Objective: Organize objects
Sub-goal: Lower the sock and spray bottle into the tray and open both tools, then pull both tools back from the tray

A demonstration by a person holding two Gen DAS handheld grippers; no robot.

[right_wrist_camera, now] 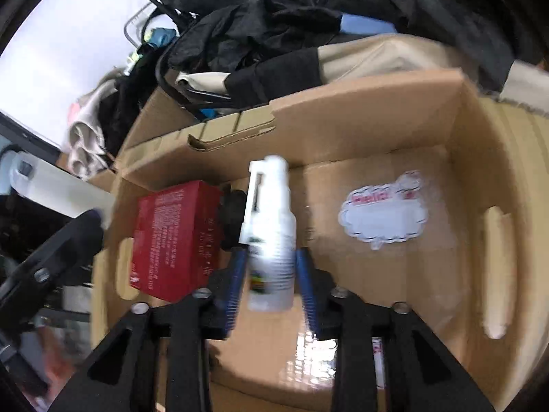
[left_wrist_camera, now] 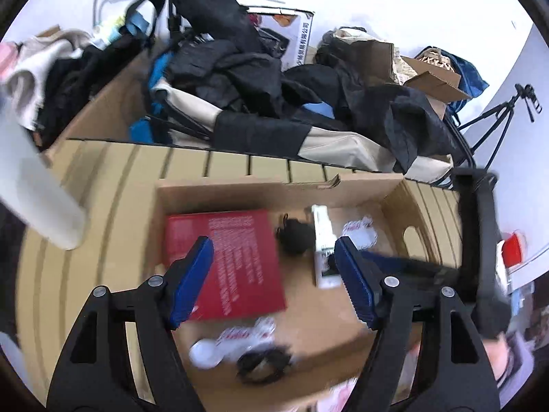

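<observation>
**Spray bottle clamped in my right fingers, over the box**

My right gripper [right_wrist_camera: 271, 286] is closed on a white spray bottle [right_wrist_camera: 271, 226]. The two blue pads [right_wrist_camera: 236, 285] press against its lower body from either side, and the bottle sticks out forward past my fingertips, nozzle end pointing away from me. It hangs inside the open cardboard box [right_wrist_camera: 377, 103], above the floor of it. Just to the bottle's left sits a red box [right_wrist_camera: 175, 237], with a small black thing [right_wrist_camera: 233, 213] wedged between them. To the right, on the box floor, lies a white label with a scalloped edge [right_wrist_camera: 384, 213], well apart from the bottle.

My left gripper [left_wrist_camera: 274, 278] holds nothing; its fingers stand wide apart above the same cardboard box [left_wrist_camera: 240, 189]. Below it I see the red box [left_wrist_camera: 236, 257] under my left finger, the spray bottle [left_wrist_camera: 322, 240] beside my right finger, and a black cord bundle [left_wrist_camera: 262, 365] near the box's front edge. A heap of dark clothes [left_wrist_camera: 274, 79] lies behind the box.
</observation>
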